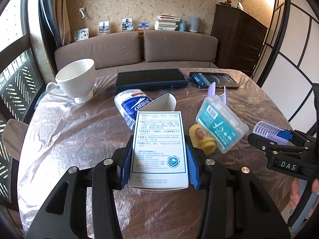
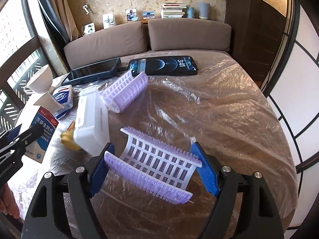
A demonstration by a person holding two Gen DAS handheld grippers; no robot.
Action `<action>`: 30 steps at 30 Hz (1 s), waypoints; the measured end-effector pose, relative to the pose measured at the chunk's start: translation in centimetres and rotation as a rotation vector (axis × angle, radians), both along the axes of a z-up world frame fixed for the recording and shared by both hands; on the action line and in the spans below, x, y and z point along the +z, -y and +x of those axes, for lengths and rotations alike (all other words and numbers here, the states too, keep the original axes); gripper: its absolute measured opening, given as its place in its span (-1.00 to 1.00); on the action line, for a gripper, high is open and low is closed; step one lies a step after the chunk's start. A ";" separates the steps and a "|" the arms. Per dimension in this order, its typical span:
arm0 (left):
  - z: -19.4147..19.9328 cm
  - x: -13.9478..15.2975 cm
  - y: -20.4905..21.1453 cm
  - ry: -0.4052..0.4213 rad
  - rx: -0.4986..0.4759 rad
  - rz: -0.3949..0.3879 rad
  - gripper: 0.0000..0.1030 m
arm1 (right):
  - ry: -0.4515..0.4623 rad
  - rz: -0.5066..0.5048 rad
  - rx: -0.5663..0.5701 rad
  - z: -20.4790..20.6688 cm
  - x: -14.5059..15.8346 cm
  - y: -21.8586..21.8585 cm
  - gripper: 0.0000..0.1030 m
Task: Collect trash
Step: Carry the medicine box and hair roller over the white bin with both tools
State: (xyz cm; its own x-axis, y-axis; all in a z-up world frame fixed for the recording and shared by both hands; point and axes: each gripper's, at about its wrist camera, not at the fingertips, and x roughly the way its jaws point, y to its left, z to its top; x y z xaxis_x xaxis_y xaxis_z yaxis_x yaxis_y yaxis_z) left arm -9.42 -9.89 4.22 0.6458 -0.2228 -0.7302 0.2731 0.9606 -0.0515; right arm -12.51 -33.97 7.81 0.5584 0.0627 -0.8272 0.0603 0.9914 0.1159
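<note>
My left gripper is shut on a white medicine box with blue print. The box has its top flap open and is lifted above the table. The same box and the left gripper show at the left edge of the right wrist view. My right gripper is shut on a split-open purple hair roller, with its blue pads against the roller's two ends. In the left wrist view the right gripper holds that roller at the right.
On the film-covered round table lie a tissue pack, a clear floss case, a yellow rubber duck, a second purple roller, a white cup, a tablet and a phone. A sofa stands behind.
</note>
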 end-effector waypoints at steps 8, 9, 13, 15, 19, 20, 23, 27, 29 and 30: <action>-2.0 -0.4 -0.3 -0.025 0.010 0.005 -0.08 | -0.012 0.006 0.038 -1.8 0.5 -0.6 0.50; -2.2 -0.5 -0.3 -0.028 0.011 0.005 -0.08 | -0.014 0.006 0.042 -2.0 0.6 -0.6 0.50; -2.9 -0.8 -0.4 -0.042 0.027 0.000 -0.08 | -0.021 0.006 0.059 -2.9 0.7 -1.0 0.50; -3.4 -0.9 -0.4 -0.049 0.037 -0.006 -0.08 | -0.026 0.007 0.066 -3.3 0.7 -1.1 0.50; -4.2 -1.0 -0.4 -0.055 0.053 -0.014 -0.08 | -0.029 0.014 0.080 -4.1 0.8 -1.5 0.50; -4.4 -1.0 -0.4 -0.057 0.057 -0.015 -0.08 | -0.029 0.014 0.084 -4.3 0.9 -1.6 0.50; -5.1 -0.9 -0.4 -0.061 0.069 -0.020 -0.08 | -0.025 0.010 0.094 -5.0 1.2 -1.8 0.50; -6.0 -0.9 -0.4 -0.061 0.083 -0.018 -0.08 | -0.023 0.009 0.098 -5.7 1.5 -1.7 0.50; -6.5 -0.8 -0.5 -0.058 0.091 -0.014 -0.08 | -0.023 0.007 0.100 -6.0 1.6 -1.8 0.50; -6.7 -0.8 -0.5 -0.057 0.094 -0.015 -0.08 | -0.022 0.006 0.103 -6.1 1.6 -1.8 0.50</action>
State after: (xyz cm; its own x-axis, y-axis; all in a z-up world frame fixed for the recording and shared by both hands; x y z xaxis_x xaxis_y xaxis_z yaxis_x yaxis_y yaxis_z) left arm -16.09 -9.37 3.43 0.6217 -0.1742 -0.7636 0.1781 0.9809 -0.0787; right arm -18.63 -32.19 9.46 0.5304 0.1237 -0.8386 -0.0388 0.9918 0.1218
